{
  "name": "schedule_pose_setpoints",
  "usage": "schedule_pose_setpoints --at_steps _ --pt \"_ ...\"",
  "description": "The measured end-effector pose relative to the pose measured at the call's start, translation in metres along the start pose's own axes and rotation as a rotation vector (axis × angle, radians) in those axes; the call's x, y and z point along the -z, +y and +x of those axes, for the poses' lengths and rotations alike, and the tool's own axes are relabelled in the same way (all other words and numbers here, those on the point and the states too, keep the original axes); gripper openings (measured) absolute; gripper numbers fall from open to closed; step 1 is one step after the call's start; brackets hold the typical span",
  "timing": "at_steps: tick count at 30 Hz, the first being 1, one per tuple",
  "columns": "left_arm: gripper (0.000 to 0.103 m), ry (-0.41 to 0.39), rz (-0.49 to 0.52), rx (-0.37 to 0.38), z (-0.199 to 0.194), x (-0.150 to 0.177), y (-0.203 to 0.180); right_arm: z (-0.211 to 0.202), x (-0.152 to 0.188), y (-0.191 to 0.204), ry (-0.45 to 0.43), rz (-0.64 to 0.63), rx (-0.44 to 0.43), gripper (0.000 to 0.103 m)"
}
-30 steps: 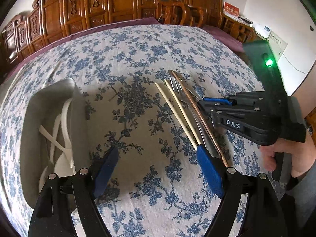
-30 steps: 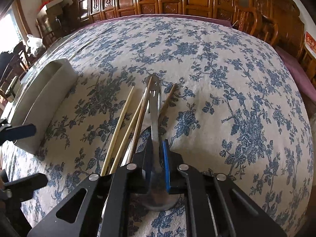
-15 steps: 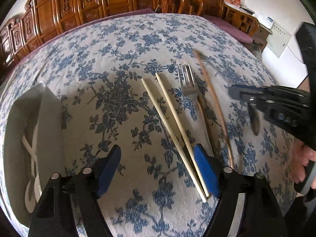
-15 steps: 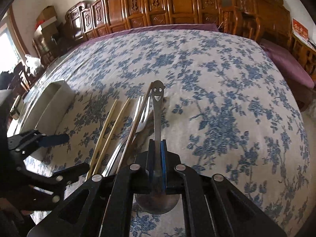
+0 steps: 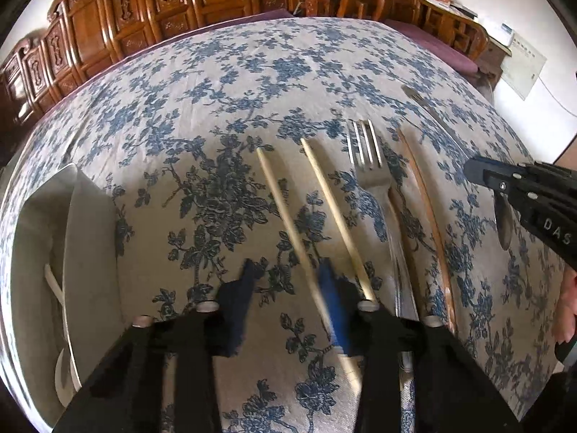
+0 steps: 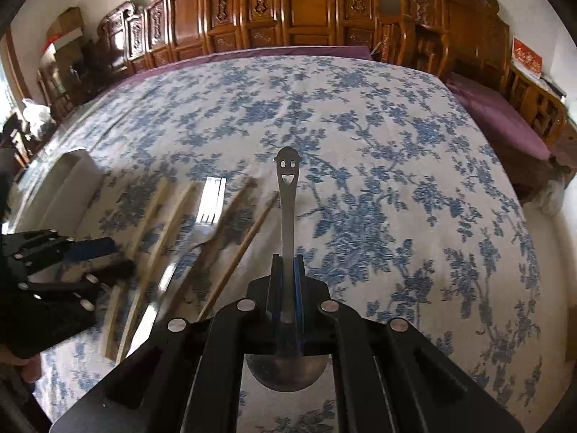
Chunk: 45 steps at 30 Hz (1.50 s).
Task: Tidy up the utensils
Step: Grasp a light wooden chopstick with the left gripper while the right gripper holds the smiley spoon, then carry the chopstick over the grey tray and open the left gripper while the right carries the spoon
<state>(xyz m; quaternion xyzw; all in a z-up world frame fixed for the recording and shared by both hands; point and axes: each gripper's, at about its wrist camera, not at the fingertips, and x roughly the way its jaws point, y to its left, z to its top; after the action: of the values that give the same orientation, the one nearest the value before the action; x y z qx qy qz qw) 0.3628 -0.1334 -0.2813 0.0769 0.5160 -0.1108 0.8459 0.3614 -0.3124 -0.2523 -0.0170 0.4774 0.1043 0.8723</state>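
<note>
My right gripper [image 6: 286,270] is shut on a steel spoon [image 6: 287,198] with a smiling face cut into its handle, held off the cloth with the bowl toward the camera. In the left wrist view this gripper [image 5: 523,195] hangs at the right of the utensil row. Two pale chopsticks [image 5: 277,195] [image 5: 335,209], a fork [image 5: 371,166] and brown chopsticks [image 5: 429,213] lie side by side on the flowered cloth. My left gripper [image 5: 286,274] hovers over their near ends, jaws closing. The leftmost pale chopstick runs between the blue pads [image 5: 333,299], close to the right one, not clamped.
A white tray [image 5: 90,252] with white utensils [image 5: 54,288] inside stands at the table's left edge, also visible as the tray [image 6: 68,180] in the right wrist view. Carved wooden chairs ring the far side. A hand [image 5: 569,310] holds the right gripper.
My left gripper has shifted right and lower over the pale chopsticks and its jaws have narrowed a lot. The right gripper has carried the spoon up and away from the pile, to the right.
</note>
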Motion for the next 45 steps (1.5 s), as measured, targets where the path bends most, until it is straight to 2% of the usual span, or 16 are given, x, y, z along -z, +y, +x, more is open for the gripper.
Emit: schedule_pose_setpoints --at_steps 4,5,13,29,45 --pt "0.005 0.002 0.003 0.01 0.0 0.0 0.003 0.005 0.0 -0.007 0.008 0.016 0.04 0.007" --pt "0.005 0.005 0.001 0.014 0.0 0.0 0.004 0.005 0.0 -0.01 0.006 0.023 0.037 0.007" --pt "0.004 -0.005 -0.032 0.042 -0.015 0.004 0.013 -0.017 -0.001 -0.001 -0.028 0.031 -0.001 0.007" --pt "0.004 -0.117 -0.029 0.044 -0.092 0.007 0.036 -0.063 -0.001 0.089 -0.055 -0.103 -0.058 0.007" --pt "0.004 -0.168 -0.039 -0.002 -0.14 0.011 0.093 -0.097 -0.014 0.15 -0.107 -0.173 -0.104 0.007"
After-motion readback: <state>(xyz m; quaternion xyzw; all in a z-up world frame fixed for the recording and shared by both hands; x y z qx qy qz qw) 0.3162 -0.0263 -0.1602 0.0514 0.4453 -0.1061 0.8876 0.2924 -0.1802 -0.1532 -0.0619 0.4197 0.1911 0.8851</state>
